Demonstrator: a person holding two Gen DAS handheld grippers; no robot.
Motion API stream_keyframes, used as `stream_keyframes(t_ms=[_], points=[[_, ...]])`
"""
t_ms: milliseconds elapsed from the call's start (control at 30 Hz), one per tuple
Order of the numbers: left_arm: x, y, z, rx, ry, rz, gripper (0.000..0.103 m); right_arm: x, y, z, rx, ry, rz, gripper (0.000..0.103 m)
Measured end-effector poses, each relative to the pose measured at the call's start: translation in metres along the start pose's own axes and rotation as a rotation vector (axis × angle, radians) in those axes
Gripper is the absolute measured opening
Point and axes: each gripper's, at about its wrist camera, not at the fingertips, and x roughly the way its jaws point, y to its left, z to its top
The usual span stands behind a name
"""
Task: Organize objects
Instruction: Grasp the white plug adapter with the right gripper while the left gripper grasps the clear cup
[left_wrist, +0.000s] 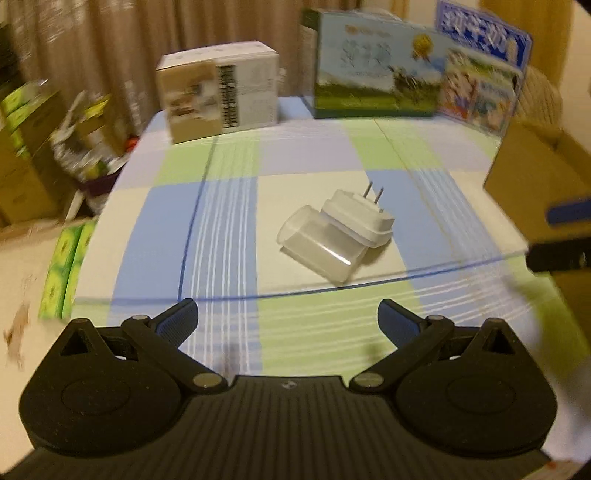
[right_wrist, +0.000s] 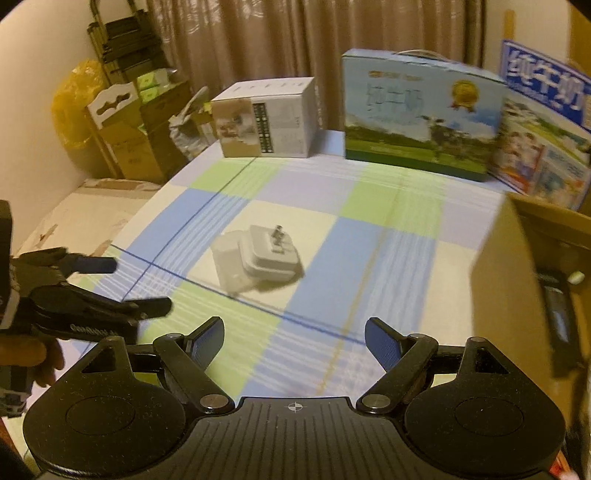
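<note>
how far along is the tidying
Nothing looks done yet: the charger with its clear cover lies loose on the table. Both tools, left and right, are open and empty. Left: grasp it and stow it, perhaps in the cardboard box.

We note a checked cloth (right_wrist: 369, 236) in blue, green and cream over the table. At its far edge stand a white carton (right_wrist: 267, 118), a milk box (right_wrist: 421, 114) showing a cow on grass, and a blue-lettered box (right_wrist: 543, 133) just right of it. Brown curtains (right_wrist: 258, 40) hang behind. Left of the table: stacked cardboard boxes (right_wrist: 125, 144), a yellow bag (right_wrist: 72, 107), green packs (left_wrist: 62, 273) on the floor.
</note>
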Motion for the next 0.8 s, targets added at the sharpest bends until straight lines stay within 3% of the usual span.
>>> stream_keyframes(t_ms=[133, 367, 800], points=[[0.022, 0.004, 0.007, 0.150, 0.014, -0.064, 0.102, 0.029, -0.001, 0.015, -0.039, 0.004, 0.034, 0.081], [0.050, 0.009, 0.018, 0.301, 0.011, -0.136, 0.102, 0.077, -0.007, 0.038, -0.075, 0.030, 0.113, 0.081], [0.074, 0.011, 0.033, 0.396, -0.008, -0.196, 0.102, 0.142, -0.014, 0.052, -0.009, 0.088, 0.161, 0.081]])
